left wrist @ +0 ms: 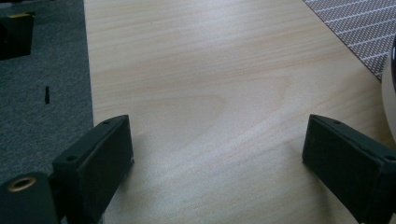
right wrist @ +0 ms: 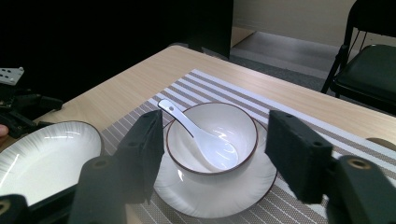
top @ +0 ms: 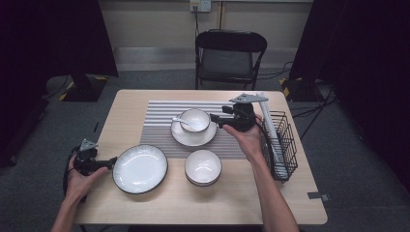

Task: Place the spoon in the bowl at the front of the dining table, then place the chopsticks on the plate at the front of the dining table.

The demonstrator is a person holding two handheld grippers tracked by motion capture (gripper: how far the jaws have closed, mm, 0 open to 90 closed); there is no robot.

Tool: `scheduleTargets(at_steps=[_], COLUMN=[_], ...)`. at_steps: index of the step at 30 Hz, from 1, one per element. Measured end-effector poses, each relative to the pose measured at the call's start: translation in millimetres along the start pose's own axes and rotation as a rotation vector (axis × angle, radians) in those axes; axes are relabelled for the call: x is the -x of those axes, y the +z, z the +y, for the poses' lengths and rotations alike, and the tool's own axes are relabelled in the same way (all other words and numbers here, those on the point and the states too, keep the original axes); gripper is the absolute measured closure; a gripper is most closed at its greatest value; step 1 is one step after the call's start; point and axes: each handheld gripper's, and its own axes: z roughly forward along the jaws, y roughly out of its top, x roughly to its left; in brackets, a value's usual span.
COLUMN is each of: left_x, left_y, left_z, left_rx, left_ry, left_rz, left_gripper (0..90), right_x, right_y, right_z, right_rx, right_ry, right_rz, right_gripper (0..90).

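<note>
A white bowl (top: 195, 120) with a dark rim sits on a white saucer (top: 193, 137) on the striped placemat (top: 159, 121). A white spoon (top: 181, 121) lies in it, handle pointing left. My right gripper (top: 214, 120) hovers just right of the bowl, open. In the right gripper view the bowl (right wrist: 233, 126), the spoon (right wrist: 201, 135) and the saucer (right wrist: 219, 196) lie ahead of the wide jaws of the right gripper (right wrist: 219, 140), untouched. My left gripper (top: 112, 163) rests at the table's left edge, open over bare wood (left wrist: 217, 144), its tips beside the large white plate (top: 140, 169).
A second white bowl (top: 203, 166) stands at the front of the placemat. A black wire basket (top: 280, 140) holding a long white item stands at the right edge. A folding chair (top: 229, 53) is behind the table. The large plate (right wrist: 42, 158) lies left of the saucer.
</note>
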Motion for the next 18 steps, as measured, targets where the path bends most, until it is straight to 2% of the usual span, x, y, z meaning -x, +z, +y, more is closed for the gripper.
scheduleTargets(at_steps=[8,18], left_x=[0.0,-0.4], left_y=[0.0,0.1], left_z=[0.0,0.2], left_rx=[0.0,0.0], left_ry=[0.0,0.004], left_rz=[0.0,0.0], left_gripper=[8.0,8.0], right_x=[10.2,20.8], right_y=[-14.1,-29.6], right_z=[1.5,6.4], right_rx=[-0.008,-0.006], right_ry=[0.028,0.033], right_rz=[-0.033,-0.076], right_gripper=[31.4,31.0])
